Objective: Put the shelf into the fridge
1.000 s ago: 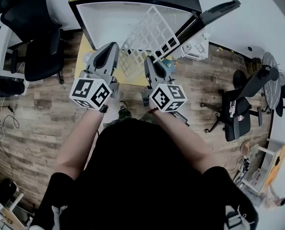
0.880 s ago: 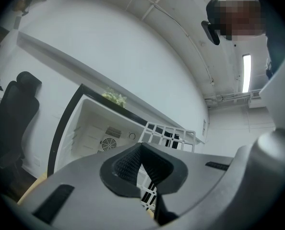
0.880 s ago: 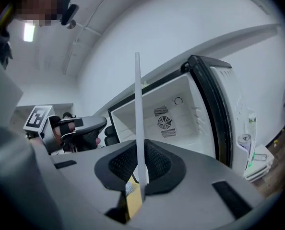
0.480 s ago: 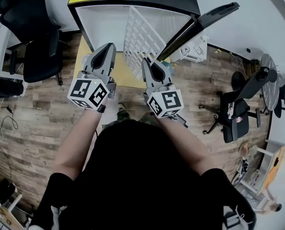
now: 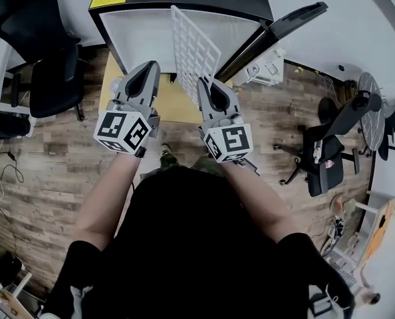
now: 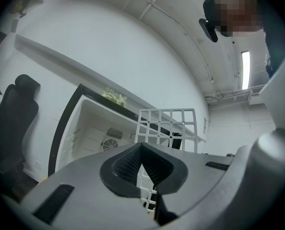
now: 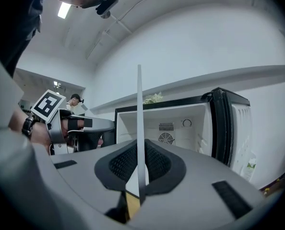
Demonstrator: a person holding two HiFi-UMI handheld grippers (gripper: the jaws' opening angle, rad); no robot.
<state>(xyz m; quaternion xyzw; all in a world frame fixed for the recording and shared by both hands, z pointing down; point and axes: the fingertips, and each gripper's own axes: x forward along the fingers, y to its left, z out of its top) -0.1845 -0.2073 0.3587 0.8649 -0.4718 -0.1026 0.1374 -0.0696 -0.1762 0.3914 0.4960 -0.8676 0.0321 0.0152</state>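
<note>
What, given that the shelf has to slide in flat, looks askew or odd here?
The white grid shelf stands on edge, nearly upright, before the open fridge, pinched by the right gripper. It would have to lie flat to slide in. Nothing looks spilled or damaged.

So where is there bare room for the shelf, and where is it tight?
The fridge cavity is bare between its white walls, back to the fan. The yellow mat before it is also free. Tight: the open door at right, the office chair at left.
</note>
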